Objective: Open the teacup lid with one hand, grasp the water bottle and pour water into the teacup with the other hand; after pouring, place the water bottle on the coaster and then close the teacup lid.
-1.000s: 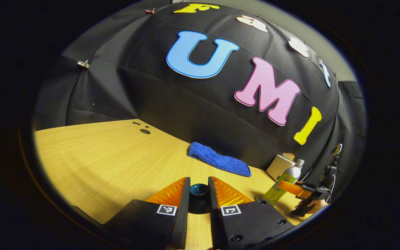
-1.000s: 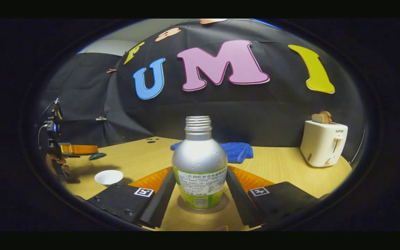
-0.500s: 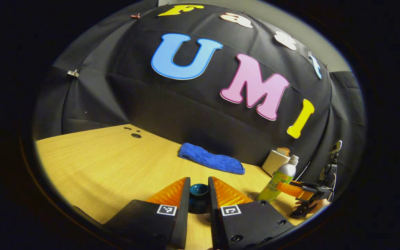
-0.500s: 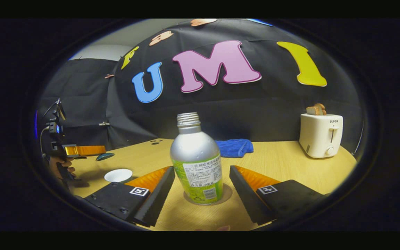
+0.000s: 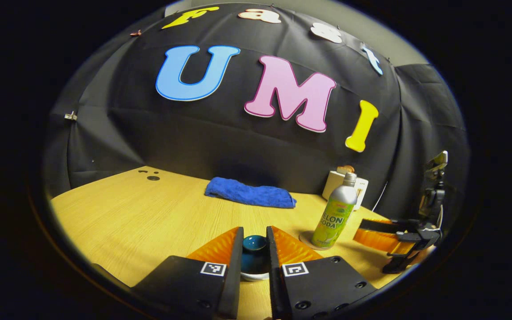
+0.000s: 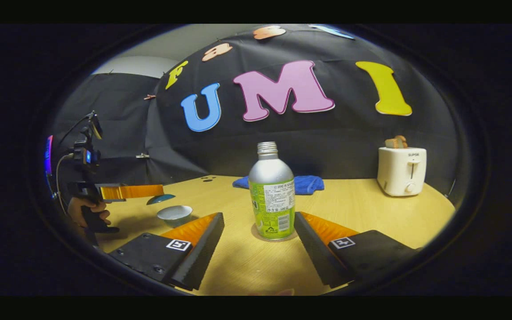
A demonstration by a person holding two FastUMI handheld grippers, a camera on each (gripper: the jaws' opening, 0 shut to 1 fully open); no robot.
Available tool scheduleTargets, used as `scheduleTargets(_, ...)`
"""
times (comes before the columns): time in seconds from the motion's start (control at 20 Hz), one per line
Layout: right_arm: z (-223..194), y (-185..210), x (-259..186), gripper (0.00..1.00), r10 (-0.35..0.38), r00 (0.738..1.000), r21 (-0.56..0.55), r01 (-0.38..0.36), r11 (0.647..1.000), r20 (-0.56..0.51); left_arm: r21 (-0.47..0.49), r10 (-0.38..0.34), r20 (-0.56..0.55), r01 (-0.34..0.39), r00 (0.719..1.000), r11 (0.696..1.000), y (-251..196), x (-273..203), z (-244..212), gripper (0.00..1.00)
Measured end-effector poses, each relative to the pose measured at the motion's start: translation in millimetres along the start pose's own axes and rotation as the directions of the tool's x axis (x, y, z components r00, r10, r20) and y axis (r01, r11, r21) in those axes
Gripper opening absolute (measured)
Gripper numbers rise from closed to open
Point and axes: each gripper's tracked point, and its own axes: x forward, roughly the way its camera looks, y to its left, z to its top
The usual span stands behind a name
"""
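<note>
Water bottle [image 6: 272, 195] stands on coaster [image 6: 256, 233], right gripper [image 6: 258, 242] apart; left gripper [image 5: 254, 253] clamps lid [image 5: 254, 246], next lower onto teacup [image 6: 174, 214].

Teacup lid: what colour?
Dark teal; the teacup lid shows best in the left gripper view, between the fingers.

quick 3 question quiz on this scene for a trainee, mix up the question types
1. True or false: the right hand-held gripper is shut on the water bottle.
2. Multiple choice: the water bottle stands on A) the blue towel B) the coaster C) the toaster.
3. Fill in: the left hand-held gripper holds the teacup ____ above the white teacup.

Key:
1. False: its fingers stand open on either side, apart from the bottle.
2. B
3. lid
</note>
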Motion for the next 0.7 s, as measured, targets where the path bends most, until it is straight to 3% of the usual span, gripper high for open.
scheduleTargets(0.2, 9.1, 2.2, -17.1, 0.98, -0.057, 0.996, -0.068, 0.062, 0.996, 0.075, 0.054, -0.002, -0.016, 0.003, 1.0, 0.999, -11.6, 5.8, -10.7, 0.31)
scheduleTargets(0.45, 6.5, -6.3, -24.1, 0.96, -0.129, 0.989, -0.059, 0.134, 0.989, 0.076, 0.116, 0.015, -0.038, -0.011, 0.999, 0.993, -15.8, 15.6, -23.9, 0.32)
scheduleTargets(0.7, 5.6, -2.0, -23.2, 0.96, -0.114, 0.991, -0.058, 0.118, 0.991, 0.075, 0.16, 0.055, -0.041, -0.048, 0.998, 0.986, -11.6, 21.4, -30.1, 0.31)
